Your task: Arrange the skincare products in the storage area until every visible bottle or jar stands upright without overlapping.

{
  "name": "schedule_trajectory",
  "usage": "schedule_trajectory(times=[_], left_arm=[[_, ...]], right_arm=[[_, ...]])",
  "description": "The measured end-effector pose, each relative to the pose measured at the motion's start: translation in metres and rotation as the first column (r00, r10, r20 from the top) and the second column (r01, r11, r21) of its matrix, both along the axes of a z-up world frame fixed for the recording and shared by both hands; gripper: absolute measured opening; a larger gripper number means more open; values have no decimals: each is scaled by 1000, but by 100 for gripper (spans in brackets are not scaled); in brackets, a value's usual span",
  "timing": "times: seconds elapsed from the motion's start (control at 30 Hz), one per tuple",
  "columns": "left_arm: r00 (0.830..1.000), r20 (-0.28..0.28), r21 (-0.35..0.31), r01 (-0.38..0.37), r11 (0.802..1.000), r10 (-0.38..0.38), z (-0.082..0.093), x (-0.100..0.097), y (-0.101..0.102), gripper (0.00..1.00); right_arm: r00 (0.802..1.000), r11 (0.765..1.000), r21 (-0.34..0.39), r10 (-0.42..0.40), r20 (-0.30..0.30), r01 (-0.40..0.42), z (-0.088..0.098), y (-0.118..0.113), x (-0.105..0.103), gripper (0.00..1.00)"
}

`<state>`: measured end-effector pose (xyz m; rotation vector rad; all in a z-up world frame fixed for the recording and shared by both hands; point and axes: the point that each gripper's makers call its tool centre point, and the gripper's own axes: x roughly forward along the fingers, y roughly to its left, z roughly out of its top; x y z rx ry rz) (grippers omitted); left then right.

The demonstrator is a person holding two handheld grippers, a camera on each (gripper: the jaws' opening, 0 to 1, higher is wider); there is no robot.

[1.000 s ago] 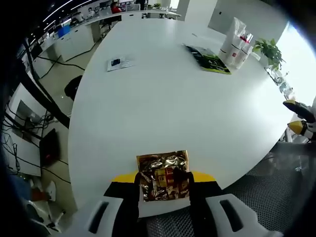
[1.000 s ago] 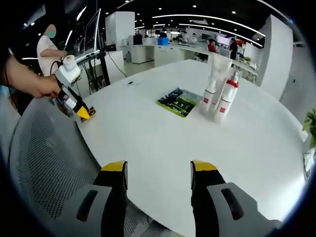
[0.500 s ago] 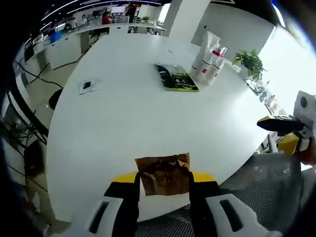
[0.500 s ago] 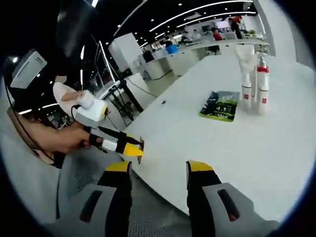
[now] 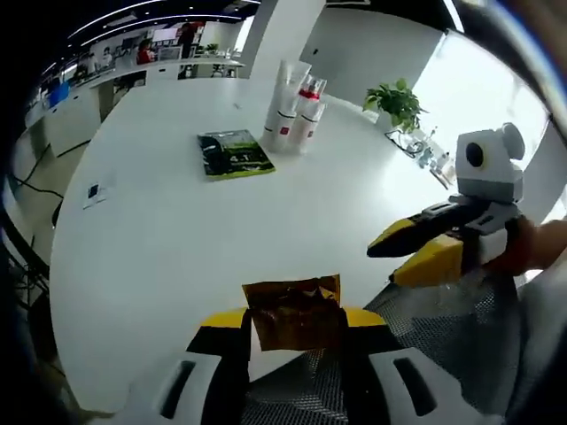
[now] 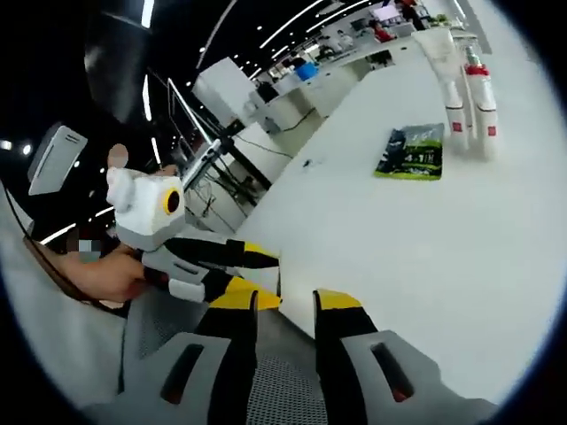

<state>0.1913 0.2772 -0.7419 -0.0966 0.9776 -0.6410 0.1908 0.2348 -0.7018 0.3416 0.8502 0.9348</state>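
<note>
Still early, by the look: left tool [image 5: 294, 320] clenched on a gold packet [image 5: 295, 312], right tool [image 6: 284, 301] nearly closed on nothing, bottles [image 5: 295, 116] upright far across the surface [image 5: 168, 239].

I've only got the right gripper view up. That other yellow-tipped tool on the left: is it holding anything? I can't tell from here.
Observer: Yes. In the left gripper view, the left gripper has its jaws shut on a crinkled gold-brown foil sachet, held over the near edge of the white table.
Operator: Is there anything past those white bottles that I'm missing?
Observer: A potted green plant stands beyond the upright bottles, towards the bright side of the room.
</note>
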Motion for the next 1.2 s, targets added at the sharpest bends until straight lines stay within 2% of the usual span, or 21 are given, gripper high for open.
schedule_trajectory(times=[0.1,0.2,0.33,0.4,0.47,0.57,0.67,0.73,0.77,0.87,0.97,1.03,1.1,1.13,1.2], left_arm=[[999,26,-5,33,999,-33,4,-3,-6,40],[996,47,-20,81,996,-80,10,-10,-17,40],[990,75,-21,123,992,-121,17,-12,-25,40],[985,90,-12,147,989,-146,20,-12,-27,40],[983,95,6,155,988,-155,19,-12,-26,40],[987,89,-23,138,990,-135,20,-10,-25,40],[984,96,-32,152,988,-148,19,-14,-26,41],[979,102,-6,178,984,-176,16,-19,-24,43],[974,107,31,198,980,-200,13,-21,-20,42],[966,111,89,224,970,-233,6,-24,-13,43],[958,147,101,235,967,-248,8,-20,-15,45],[940,180,124,271,955,-290,9,-19,-18,48],[912,209,167,323,932,-353,9,-20,-21,49],[897,217,185,349,919,-384,8,-22,-22,48],[876,219,205,389,898,-429,6,-28,-27,47]], right_arm=[[1000,1000,1,19,0,-19,0,4,-4,18],[999,999,20,26,27,-26,6,7,-4,13],[999,999,7,32,-5,-32,0,7,-6,9],[999,999,18,36,-14,-36,1,7,-7,3],[999,999,14,34,-17,-34,-1,6,-6,1],[999,999,30,27,-22,-27,1,6,-6,0],[999,999,15,42,-19,-41,0,4,-7,0],[999,999,11,52,-8,-52,1,3,-8,0],[998,998,7,62,-9,-62,2,3,-9,0],[993,991,-63,118,31,-116,-1,-5,-11,0],[978,969,-157,202,55,-191,-7,-16,-16,0],[955,934,-241,287,74,-262,-12,-24,-21,0],[919,888,-306,384,85,-343,-15,-28,-28,0],[892,852,-347,445,83,-392,-17,-29,-33,0],[837,794,-405,536,112,-454,-19,-29,-36,0]])
